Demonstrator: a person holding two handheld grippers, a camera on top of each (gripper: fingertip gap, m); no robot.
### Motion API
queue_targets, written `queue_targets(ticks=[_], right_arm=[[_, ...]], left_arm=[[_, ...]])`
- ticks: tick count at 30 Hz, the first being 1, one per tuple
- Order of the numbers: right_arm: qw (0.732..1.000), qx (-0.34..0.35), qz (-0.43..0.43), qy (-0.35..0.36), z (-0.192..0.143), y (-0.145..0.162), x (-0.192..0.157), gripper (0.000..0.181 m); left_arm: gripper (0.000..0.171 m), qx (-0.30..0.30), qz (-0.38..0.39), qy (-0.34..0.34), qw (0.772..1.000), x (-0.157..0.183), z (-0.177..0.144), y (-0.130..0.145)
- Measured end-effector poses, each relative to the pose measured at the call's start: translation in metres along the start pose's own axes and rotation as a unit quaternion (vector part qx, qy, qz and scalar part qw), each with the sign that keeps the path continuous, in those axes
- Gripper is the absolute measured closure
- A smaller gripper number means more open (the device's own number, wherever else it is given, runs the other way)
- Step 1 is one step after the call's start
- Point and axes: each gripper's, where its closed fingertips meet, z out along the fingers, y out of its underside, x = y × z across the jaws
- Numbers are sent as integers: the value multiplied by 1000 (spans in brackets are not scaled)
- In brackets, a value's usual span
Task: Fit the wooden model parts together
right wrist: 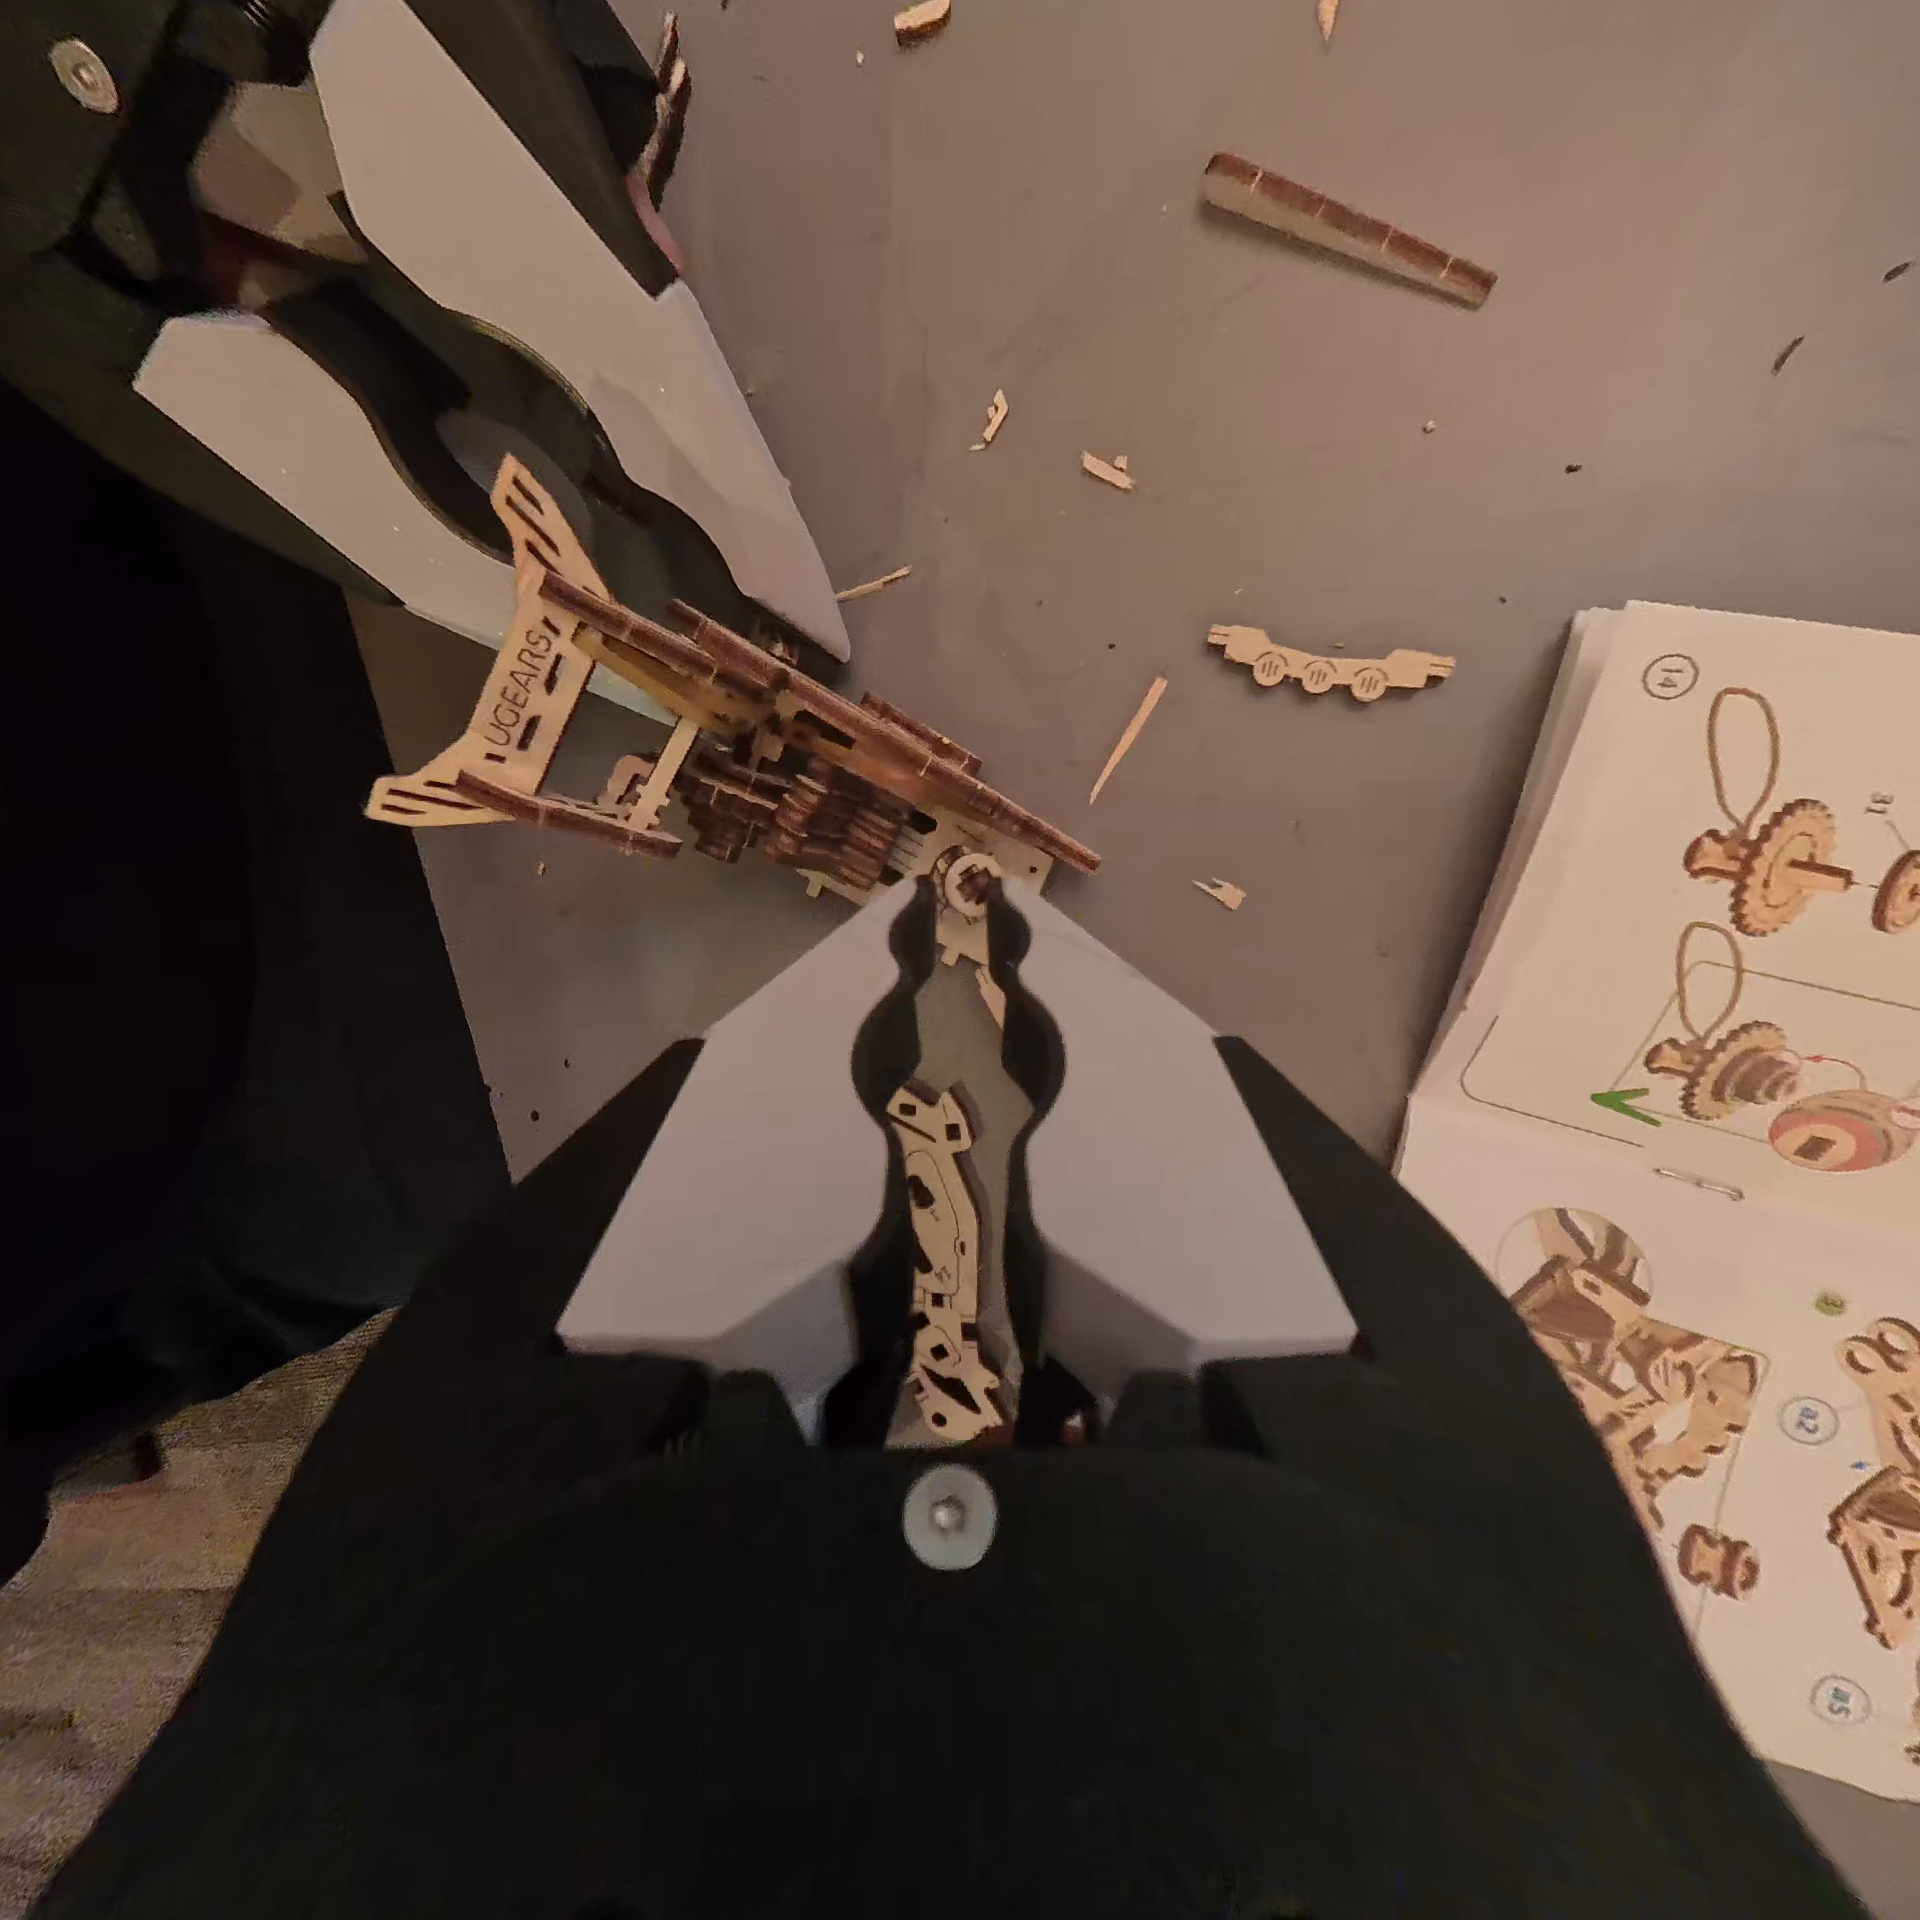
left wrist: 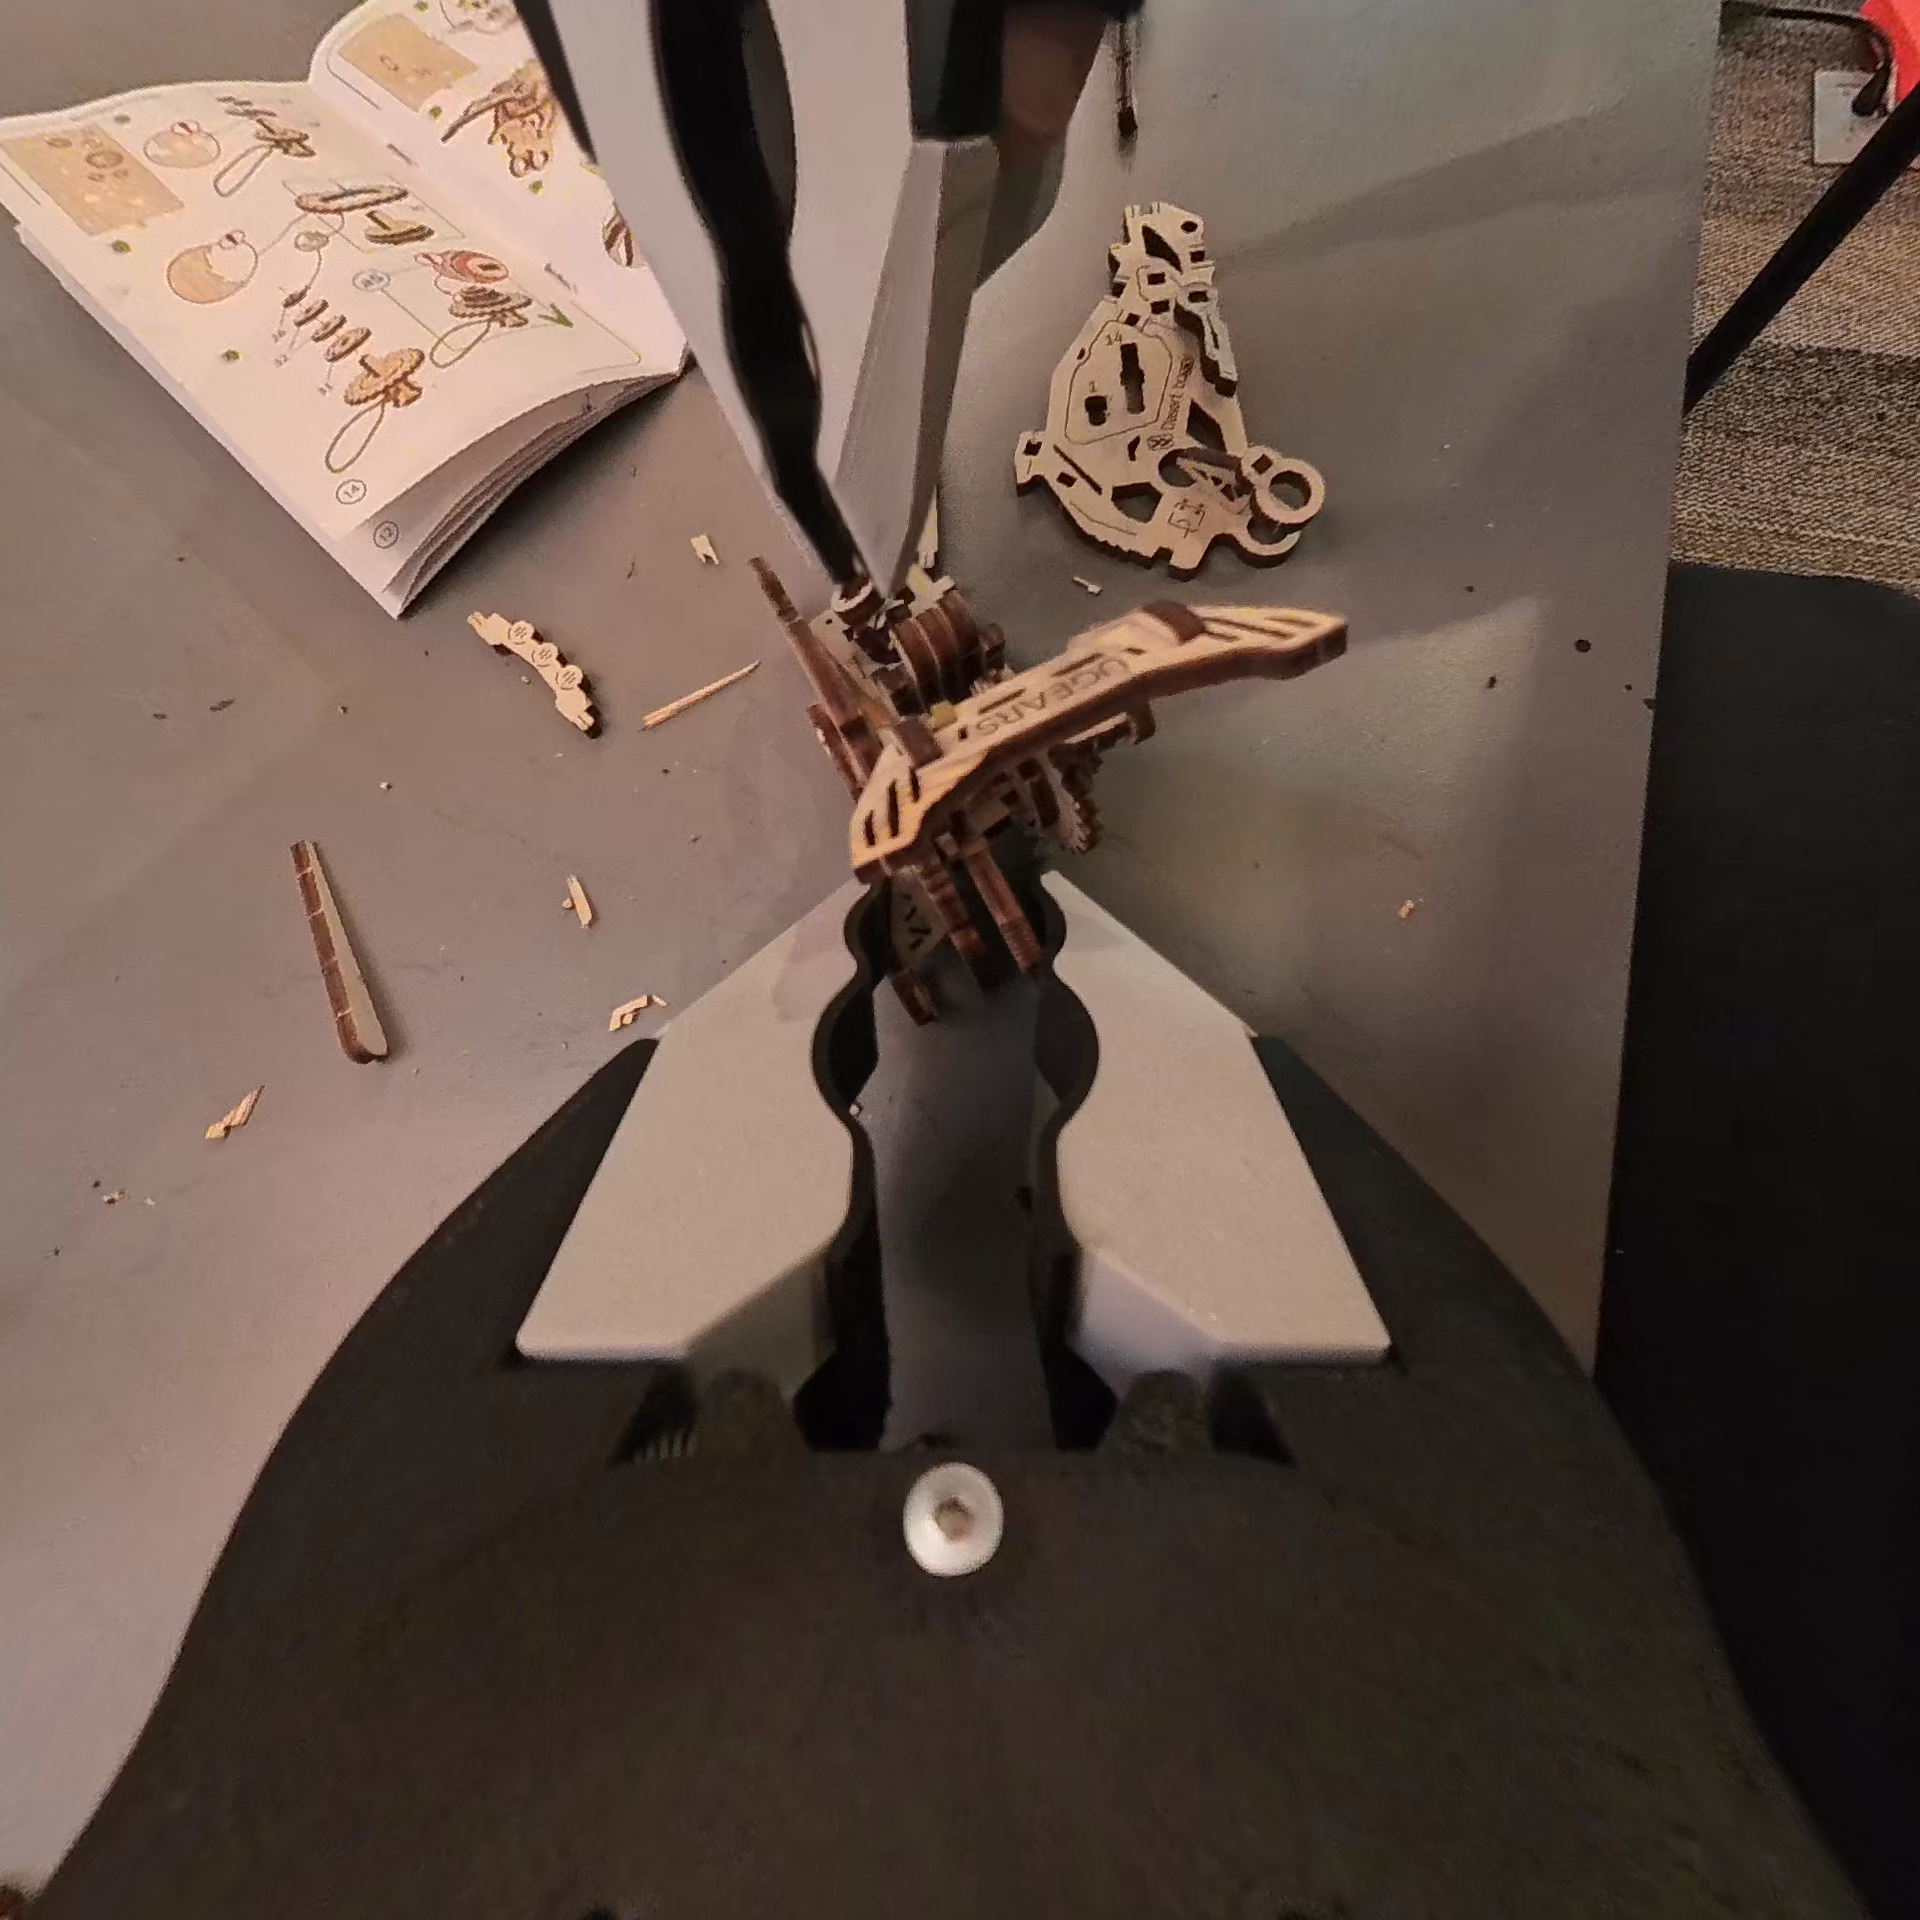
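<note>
A half-built wooden model point(left wrist: 997, 748) with stacked gears and a light curved bar is held above the grey table point(left wrist: 260, 1039). My left gripper point(left wrist: 951, 914) is shut on its near end. In the right wrist view the model point(right wrist: 727, 769) spans from the left gripper point(right wrist: 623, 623) at upper left to my right gripper point(right wrist: 961, 883). The right gripper is shut on a small wooden ring point(right wrist: 968, 871) at the model's far end. It enters the left wrist view from the top point(left wrist: 873, 592), with its tips at that end.
An open instruction booklet point(left wrist: 312, 312) point(right wrist: 1714, 1143) lies on the table. A cut-out wooden sheet point(left wrist: 1153, 416) lies flat; it shows through the right gripper's gap point(right wrist: 935, 1247). A curved three-circle piece point(left wrist: 540, 665), a tapered strip point(left wrist: 338, 951) and splinters are scattered. A black chair point(left wrist: 1766, 1039) stands past the table edge. Some 6 cm of space lies between my two pairs of fingers. The curved three-circle piece point(left wrist: 540, 665) is about 7 cm from my right fingertips. Seen from the right wrist view point(right wrist: 1315, 660) as well.
</note>
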Motion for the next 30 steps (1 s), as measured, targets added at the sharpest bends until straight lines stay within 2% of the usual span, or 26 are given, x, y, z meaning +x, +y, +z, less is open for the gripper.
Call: queue_targets(ticks=[6, 10, 17, 25, 30], right_arm=[[999, 0, -30, 17, 0, 0, -3, 179], [999, 5, -38, -2, 0, -1, -11, 181], [999, 12, -28, 11, -1, 1, -7, 181], [997, 13, -61, 53, 0, 2, -5, 167], [996, 15, -62, 56, 5, 2, -6, 172]], left_arm=[[149, 0, 2, -3, 1000, 0, 0, 1], [150, 0, 2, -4, 1000, -1, 0, 0], [151, 0, 3, -6, 1000, -2, -1, 1], [151, 0, 8, -8, 1000, -2, -1, 1], [151, -1, 11, -11, 1000, -2, -1, 1]])
